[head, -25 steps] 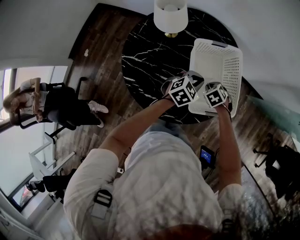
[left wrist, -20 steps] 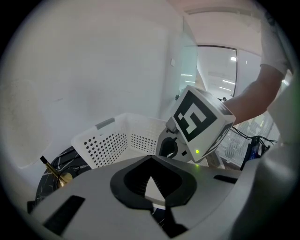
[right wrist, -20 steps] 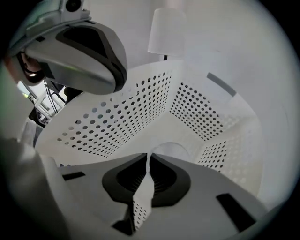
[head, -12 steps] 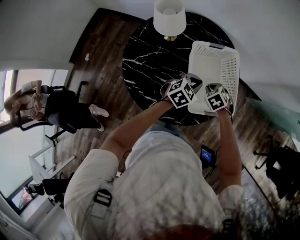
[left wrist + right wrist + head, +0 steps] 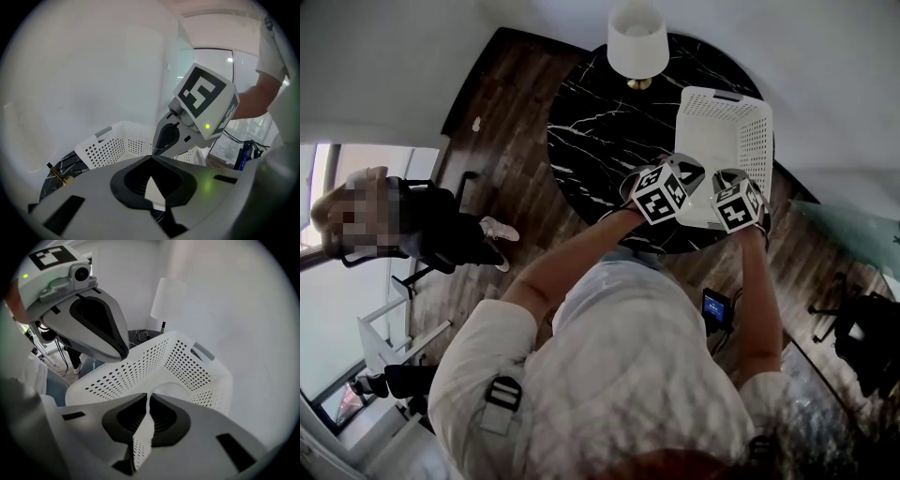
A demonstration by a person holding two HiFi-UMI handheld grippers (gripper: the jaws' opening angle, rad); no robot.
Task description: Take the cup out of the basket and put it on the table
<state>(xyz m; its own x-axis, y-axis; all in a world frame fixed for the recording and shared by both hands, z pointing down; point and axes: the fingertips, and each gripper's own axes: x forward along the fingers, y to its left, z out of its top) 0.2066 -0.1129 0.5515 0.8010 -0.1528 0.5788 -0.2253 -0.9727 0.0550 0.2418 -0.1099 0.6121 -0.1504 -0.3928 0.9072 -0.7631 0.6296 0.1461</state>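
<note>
The round black marble table (image 5: 600,122) stood on dark wood floor (image 5: 502,122) close to a pale wall, with a white-shaded lamp (image 5: 638,42) at its far edge. A person (image 5: 422,225) sat off to the left. The white perforated basket (image 5: 750,141) rested on the table's right side.

I had both grippers at the basket's near rim, side by side. The left gripper (image 5: 151,161) had its jaws together at the tips, with nothing between them. The right gripper (image 5: 147,397) was drawn to a thin slit, also empty – only the basket's dotted wall showed through it. I could not pick out the cup for certain. A rounded white shape (image 5: 161,389) lay low in the basket just past the right jaws, and I couldn't tell whether that was it.

Against the second before, the basket sat in the same spot and both grippers had kept to its near rim – only the left gripper's marker cube had turned slightly.
</note>
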